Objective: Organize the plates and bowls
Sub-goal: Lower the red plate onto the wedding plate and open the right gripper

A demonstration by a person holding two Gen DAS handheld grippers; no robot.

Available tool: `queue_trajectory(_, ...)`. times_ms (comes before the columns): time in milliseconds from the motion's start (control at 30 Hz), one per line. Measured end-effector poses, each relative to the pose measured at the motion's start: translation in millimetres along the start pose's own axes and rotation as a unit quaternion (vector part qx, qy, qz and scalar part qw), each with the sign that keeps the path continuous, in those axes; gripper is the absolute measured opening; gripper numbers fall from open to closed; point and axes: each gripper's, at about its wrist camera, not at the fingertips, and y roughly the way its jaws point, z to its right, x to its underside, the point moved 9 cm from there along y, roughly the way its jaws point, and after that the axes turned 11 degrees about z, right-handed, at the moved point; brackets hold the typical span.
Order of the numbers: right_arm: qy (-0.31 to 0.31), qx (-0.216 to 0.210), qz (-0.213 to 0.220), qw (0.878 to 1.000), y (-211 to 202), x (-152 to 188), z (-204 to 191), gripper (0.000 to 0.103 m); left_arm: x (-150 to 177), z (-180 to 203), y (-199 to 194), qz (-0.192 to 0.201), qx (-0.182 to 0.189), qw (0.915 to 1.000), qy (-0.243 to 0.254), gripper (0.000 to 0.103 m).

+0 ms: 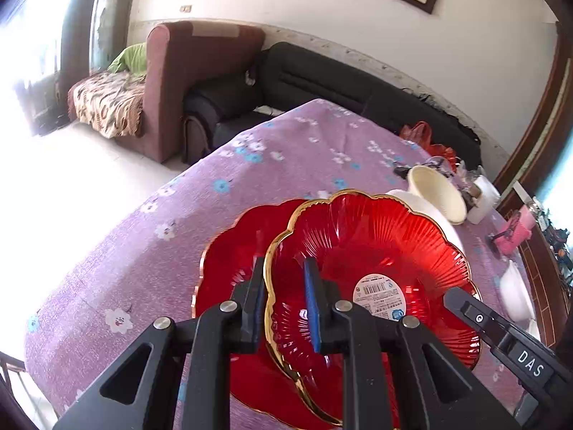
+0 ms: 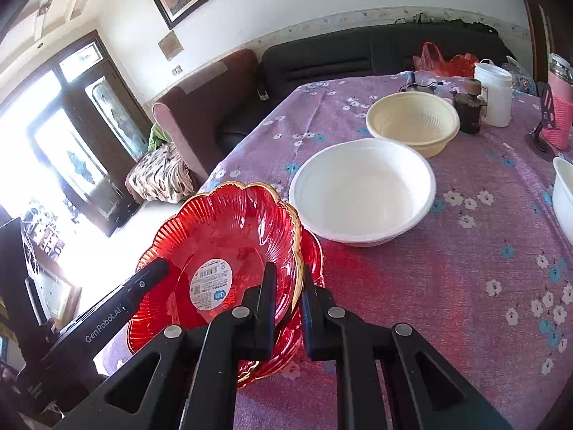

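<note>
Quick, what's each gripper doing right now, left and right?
Left gripper: shut on the rim of the top red glass plate.
Right gripper: shut on the same plate's opposite rim.

— What carries it all?

— A table (image 2: 429, 268) under a purple cloth (image 1: 143, 251) printed with white and blue flowers.

— What sits on the cloth?

— At the near edge, the lower red plate (image 1: 229, 251). The upper plate (image 2: 222, 236) leans over it, off the cloth. Just beside them stands a white bowl (image 2: 361, 193), upright, and behind it, nearly touching, a cream bowl (image 2: 412, 122).

— And farther back?

— A dark jar (image 2: 469, 111) beside the cream bowl, then a white jar (image 2: 496, 89) touching it. A pink cup (image 2: 558, 118) stands near the right edge, and another white bowl (image 2: 564, 197) is half out of view there.
</note>
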Motion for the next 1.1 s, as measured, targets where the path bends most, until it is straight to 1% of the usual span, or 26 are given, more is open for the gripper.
queue_trajectory(100,-0.003,0.005,-0.018,1.0,22,8,0,0.014,5,-12,11,-0.012,-0.013,0.9998,0.002,0.019)
queue_trajectory(233,0.0,0.014,-0.038,0.999,46,19,9,0.014,13,-18,21,-0.025,-0.026,0.9993,0.006,0.019)
queue_trajectory(300,0.002,0.012,-0.045,0.999,53,26,10,0.014,15,-20,25,-0.03,-0.034,0.999,0.008,0.021)
queue_trajectory(367,0.0,0.013,-0.052,0.999,59,30,10,0.015,17,-21,27,-0.032,-0.035,0.9989,0.005,0.027)
queue_trajectory(400,-0.005,0.016,-0.054,0.998,63,33,11,0.015,16,-21,28,-0.029,-0.035,0.9989,0.007,0.027)
queue_trajectory(500,-0.033,0.037,-0.034,0.998,67,29,10,0.016,10,-19,24,-0.016,-0.034,0.9992,0.01,0.036)
queue_trajectory(567,-0.046,0.047,-0.024,0.998,67,28,8,0.023,4,-18,18,-0.004,-0.033,0.9994,0.011,0.048)
queue_trajectory(600,-0.053,0.049,-0.021,0.997,69,27,7,0.026,2,-17,16,0.002,-0.033,0.9994,0.012,0.051)
queue_trajectory(633,-0.054,0.044,-0.02,0.997,70,27,5,0.031,-1,-16,14,0.008,-0.032,0.9994,0.012,0.055)
queue_trajectory(667,-0.053,0.04,-0.02,0.998,68,27,4,0.035,-4,-16,11,0.015,-0.034,0.9992,0.012,0.056)
queue_trajectory(733,-0.05,0.033,-0.014,0.998,66,25,3,0.039,-8,-15,3,0.028,-0.036,0.9989,0.011,0.057)
queue_trajectory(800,-0.053,0.033,-0.004,0.998,59,23,2,0.043,-12,-13,-6,0.04,-0.035,0.9985,0.008,0.06)
queue_trajectory(833,-0.054,0.034,0.005,0.998,55,20,4,0.047,-14,-13,-10,0.045,-0.034,0.9984,0.007,0.063)
queue_trajectory(900,-0.048,0.03,0.021,0.998,45,16,5,0.047,-17,-10,-20,0.057,-0.034,0.9978,0.007,0.068)
queue_trajectory(1000,-0.035,0.026,0.045,0.998,24,12,8,0.048,-22,-6,-33,0.08,-0.043,0.9958,0.009,0.077)
queue_trajectory(1033,-0.031,0.028,0.053,0.998,18,10,12,0.05,-24,-5,-35,0.085,-0.046,0.9953,0.011,0.081)
queue_trajectory(1067,-0.027,0.029,0.058,0.998,14,8,14,0.053,-24,-4,-35,0.084,-0.048,0.9952,0.012,0.082)
queue_trajectory(1100,-0.02,0.028,0.062,0.998,10,5,18,0.053,-23,-3,-33,0.075,-0.047,0.996,0.008,0.082)
